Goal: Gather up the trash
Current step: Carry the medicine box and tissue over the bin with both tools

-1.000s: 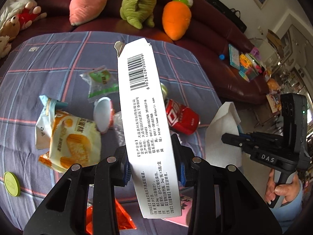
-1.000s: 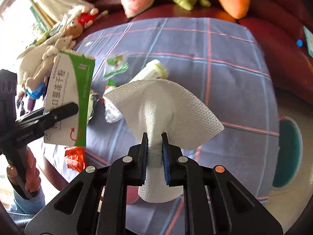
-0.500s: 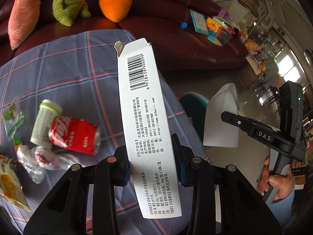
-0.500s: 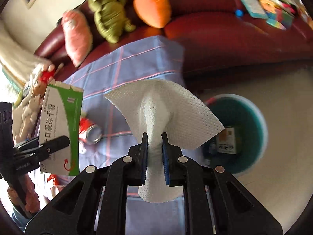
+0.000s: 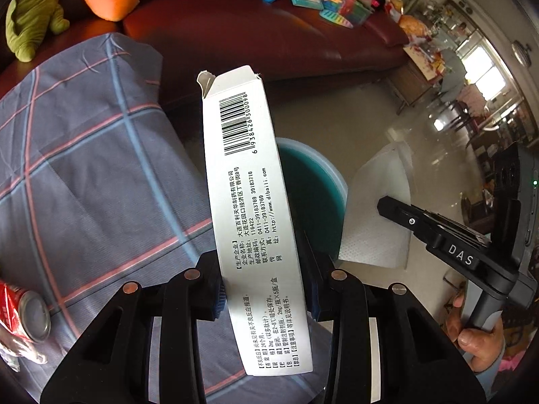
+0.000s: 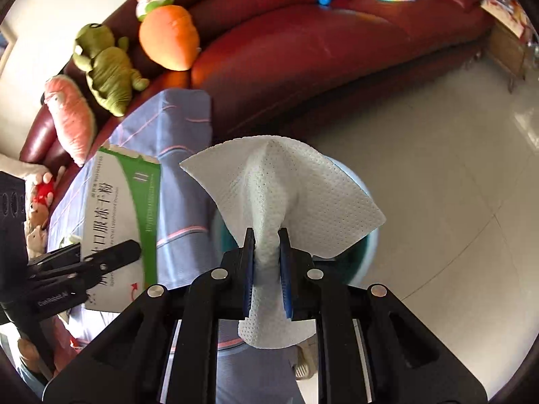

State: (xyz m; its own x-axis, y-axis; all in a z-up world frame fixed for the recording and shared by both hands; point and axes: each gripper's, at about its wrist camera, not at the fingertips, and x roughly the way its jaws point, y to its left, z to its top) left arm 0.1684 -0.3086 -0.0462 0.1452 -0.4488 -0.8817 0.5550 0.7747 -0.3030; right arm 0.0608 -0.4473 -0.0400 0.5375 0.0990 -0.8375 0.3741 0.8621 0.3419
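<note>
My left gripper (image 5: 264,286) is shut on a long white medicine box (image 5: 249,208) with a barcode, held upright; the same box (image 6: 121,222) shows its green and white face at the left of the right wrist view. My right gripper (image 6: 266,269) is shut on a white paper napkin (image 6: 286,198) that fans out above the jaws; that napkin (image 5: 380,212) also appears right of the box in the left wrist view. A teal trash bin (image 5: 310,188) stands on the floor beside the table, partly hidden behind the box, and the bin (image 6: 357,252) lies mostly behind the napkin.
The table under a blue plaid cloth (image 5: 84,168) is at the left, with a red soda can (image 5: 23,309) near its lower edge. A dark red sofa (image 6: 320,50) with plush toys (image 6: 104,67) runs behind. Pale tiled floor (image 6: 454,202) spreads to the right.
Both grippers have swung off the littered table toward the floor on the right, each keeping its item. The teal bin has come into view under them and most table litter has left view.
</note>
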